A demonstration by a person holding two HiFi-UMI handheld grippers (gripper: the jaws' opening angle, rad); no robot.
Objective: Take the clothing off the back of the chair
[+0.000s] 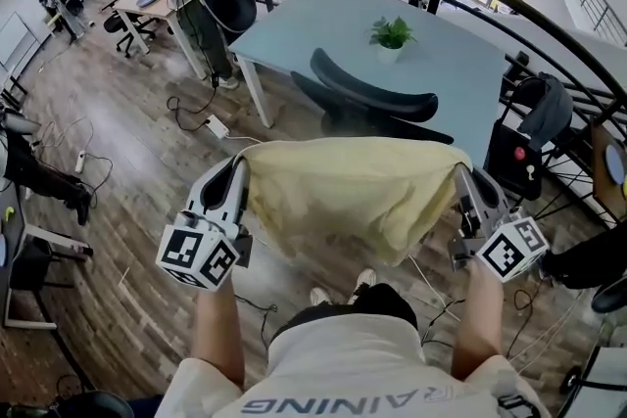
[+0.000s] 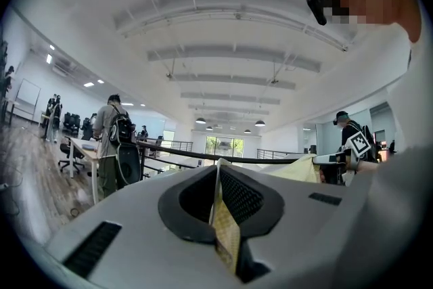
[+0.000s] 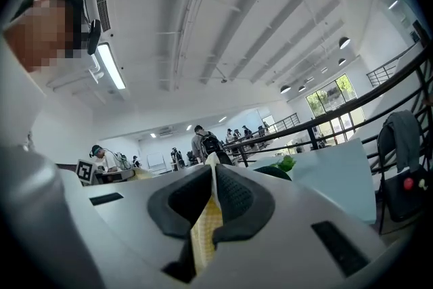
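A pale yellow garment (image 1: 358, 191) hangs stretched between my two grippers, in the air in front of the person. My left gripper (image 1: 238, 173) is shut on its left top corner, and the yellow cloth (image 2: 226, 230) shows pinched between the jaws in the left gripper view. My right gripper (image 1: 463, 176) is shut on the right top corner, with cloth (image 3: 205, 232) squeezed between its jaws. The dark office chair (image 1: 377, 100) stands beyond the garment by the table, its curved backrest bare. The garment hangs apart from the chair.
A light blue table (image 1: 323, 24) with a small potted plant (image 1: 391, 35) stands behind the chair. A black curved railing (image 1: 509, 10) runs at the right, a bag and grey jacket (image 1: 544, 113) beside it. Cables and a power strip (image 1: 216, 125) lie on the wooden floor. People stand at the far left.
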